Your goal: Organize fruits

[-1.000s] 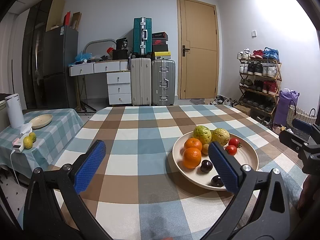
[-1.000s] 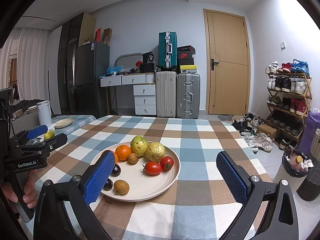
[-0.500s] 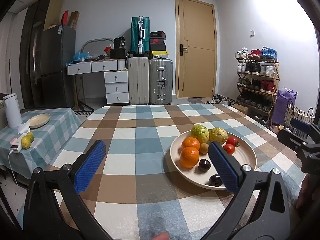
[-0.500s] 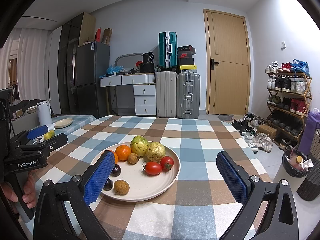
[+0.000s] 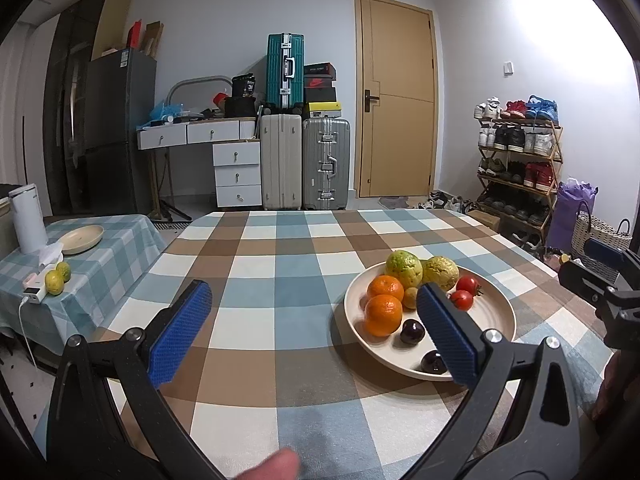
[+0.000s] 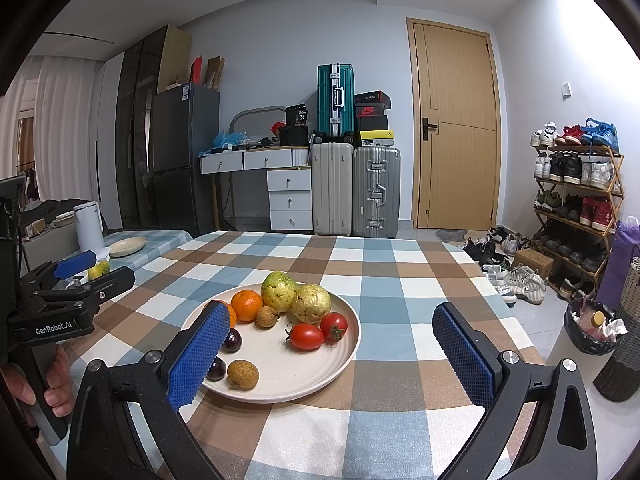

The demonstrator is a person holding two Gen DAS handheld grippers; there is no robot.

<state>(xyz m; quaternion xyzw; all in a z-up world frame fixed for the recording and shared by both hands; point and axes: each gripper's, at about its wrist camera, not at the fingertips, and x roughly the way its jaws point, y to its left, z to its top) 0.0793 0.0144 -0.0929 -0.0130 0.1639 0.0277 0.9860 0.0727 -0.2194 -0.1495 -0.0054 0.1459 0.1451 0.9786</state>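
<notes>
Fruits heaped on plate (image 6: 340, 364), mid worktop (image 6: 400, 280). Left tongs (image 5: 314, 330), right tongs (image 6: 330, 354) both wide, empty. Sorted or awaiting sorting: unclear. Any pick: straddle one fruit, squeeze gently.

Blue-brown-white checked tablecloth (image 6: 384, 280), cream plate (image 6: 312, 376), orange tangerines (image 5: 383, 315), red tomatoes (image 6: 306, 336)

Fruits (image 6: 276, 312) lie in the plate (image 6: 320, 376) on the table (image 6: 384, 280).
</notes>
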